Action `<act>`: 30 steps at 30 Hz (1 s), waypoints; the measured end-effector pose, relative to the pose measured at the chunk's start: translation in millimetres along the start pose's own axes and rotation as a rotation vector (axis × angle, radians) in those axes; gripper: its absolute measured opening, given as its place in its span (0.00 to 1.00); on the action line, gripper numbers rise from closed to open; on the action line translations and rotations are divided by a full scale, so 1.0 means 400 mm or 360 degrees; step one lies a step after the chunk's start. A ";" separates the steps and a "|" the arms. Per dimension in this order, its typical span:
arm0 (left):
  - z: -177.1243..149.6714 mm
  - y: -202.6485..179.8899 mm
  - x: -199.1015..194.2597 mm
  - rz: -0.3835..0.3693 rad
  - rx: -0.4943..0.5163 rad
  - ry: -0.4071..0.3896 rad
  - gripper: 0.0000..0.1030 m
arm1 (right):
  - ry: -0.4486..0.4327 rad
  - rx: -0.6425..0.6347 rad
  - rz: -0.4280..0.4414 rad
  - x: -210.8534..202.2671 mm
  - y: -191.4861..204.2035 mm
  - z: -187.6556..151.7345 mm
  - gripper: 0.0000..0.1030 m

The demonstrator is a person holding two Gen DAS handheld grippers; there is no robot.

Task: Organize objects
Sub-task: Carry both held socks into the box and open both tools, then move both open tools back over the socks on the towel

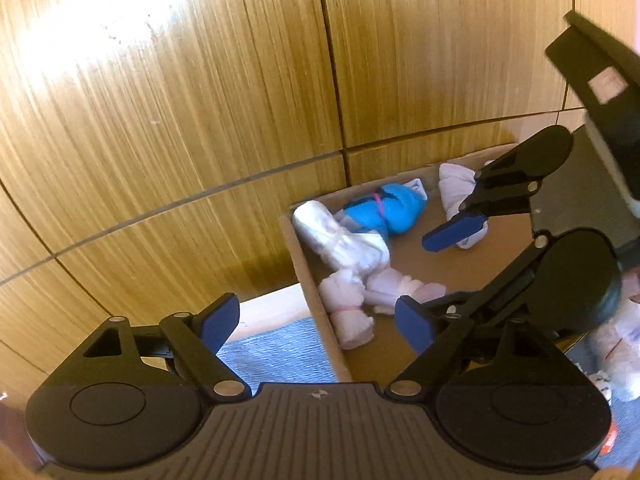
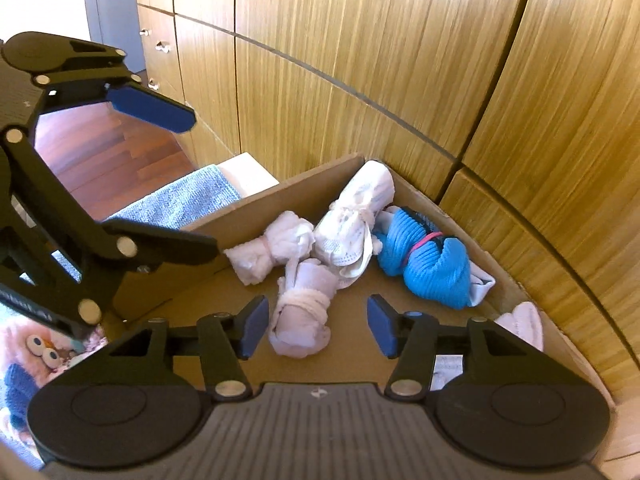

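Cardboard box point(image 2: 260, 204) floor: white bundle point(image 2: 302, 308) between part-open right tongs point(image 2: 316, 326), seemingly untouched; left tongs point(image 1: 316, 328) wide, empty.

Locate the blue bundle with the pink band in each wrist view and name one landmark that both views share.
Left wrist view: the blue bundle lies right of centre, at the far end of the cardboard box, beside a white bundle.
Right wrist view: it lies right of centre, near the box's far wall.
Shared landmark: the blue-grey towel outside the box's left wall.
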State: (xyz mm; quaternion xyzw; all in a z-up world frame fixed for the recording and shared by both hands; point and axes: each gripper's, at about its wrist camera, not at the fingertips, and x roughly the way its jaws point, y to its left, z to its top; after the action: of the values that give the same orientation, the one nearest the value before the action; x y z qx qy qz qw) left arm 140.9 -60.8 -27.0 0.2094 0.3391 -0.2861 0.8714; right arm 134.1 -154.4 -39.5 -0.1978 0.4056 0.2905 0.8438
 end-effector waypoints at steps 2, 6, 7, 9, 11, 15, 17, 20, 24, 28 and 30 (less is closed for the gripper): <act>0.005 -0.003 -0.004 0.0004 -0.0020 0.0017 0.86 | 0.0006 0.0003 -0.0025 0.005 0.011 0.010 0.51; 0.010 -0.007 -0.026 -0.0008 -0.0071 0.0017 0.86 | 0.0010 0.0017 -0.0067 -0.019 0.018 0.010 0.54; 0.011 -0.010 -0.036 -0.0010 -0.0084 0.0015 0.86 | 0.0008 0.0032 -0.0091 -0.030 0.019 0.006 0.55; 0.011 -0.013 -0.057 -0.0023 -0.0110 0.0006 0.87 | -0.0013 0.0074 -0.0116 -0.054 0.023 -0.002 0.57; 0.007 -0.019 -0.088 -0.0036 -0.0126 -0.0011 0.88 | -0.0050 0.0130 -0.0158 -0.097 0.027 -0.025 0.61; -0.025 -0.028 -0.163 -0.0033 -0.0163 -0.0084 0.95 | -0.0113 0.0242 -0.0247 -0.185 0.046 -0.089 0.69; -0.050 -0.033 -0.196 -0.0034 -0.0179 -0.0114 0.96 | -0.0126 0.0318 -0.0306 -0.225 0.055 -0.132 0.71; -0.102 -0.042 -0.236 -0.0039 -0.0209 -0.0145 0.98 | -0.0157 0.0433 -0.0335 -0.269 0.074 -0.212 0.73; -0.181 -0.044 -0.272 -0.0025 -0.0258 -0.0161 0.99 | -0.0192 0.0508 -0.0372 -0.308 0.109 -0.304 0.73; -0.259 -0.051 -0.294 0.0006 -0.0314 -0.0183 0.99 | -0.0258 0.0610 -0.0429 -0.339 0.142 -0.390 0.75; -0.301 -0.060 -0.303 0.0020 -0.0325 -0.0208 0.99 | -0.0289 0.0642 -0.0481 -0.350 0.160 -0.431 0.75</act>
State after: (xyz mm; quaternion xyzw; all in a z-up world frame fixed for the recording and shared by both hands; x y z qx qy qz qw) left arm -4.7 31.7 -27.3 0.1025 0.3076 -0.2575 0.9102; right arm -76.0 -250.7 -35.9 -0.0571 0.3438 0.0911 0.9328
